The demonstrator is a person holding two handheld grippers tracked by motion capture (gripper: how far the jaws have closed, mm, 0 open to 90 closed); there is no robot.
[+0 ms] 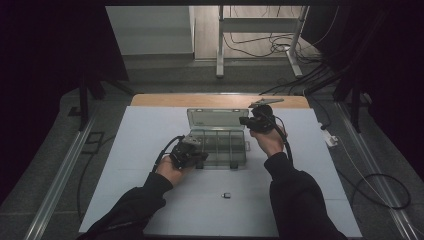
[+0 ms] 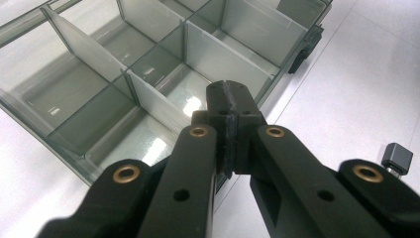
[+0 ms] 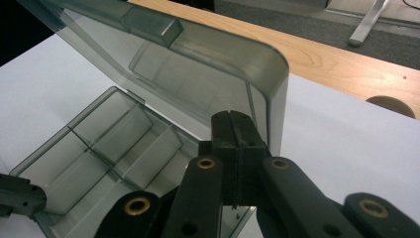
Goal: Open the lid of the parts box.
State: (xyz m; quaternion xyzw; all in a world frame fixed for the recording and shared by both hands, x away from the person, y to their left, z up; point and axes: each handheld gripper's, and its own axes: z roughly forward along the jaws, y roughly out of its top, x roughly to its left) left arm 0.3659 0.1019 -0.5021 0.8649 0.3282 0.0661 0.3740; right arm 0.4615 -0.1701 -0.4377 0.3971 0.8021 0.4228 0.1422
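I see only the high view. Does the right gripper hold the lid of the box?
Observer: No. The right gripper has its jaws shut together, empty, near a side edge of the open lid.
Operator: And the left gripper?
Observer: The left gripper is also shut, empty, above a front compartment of the box.
Operator: Is something inside the compartments?
Observer: Those in view are empty.
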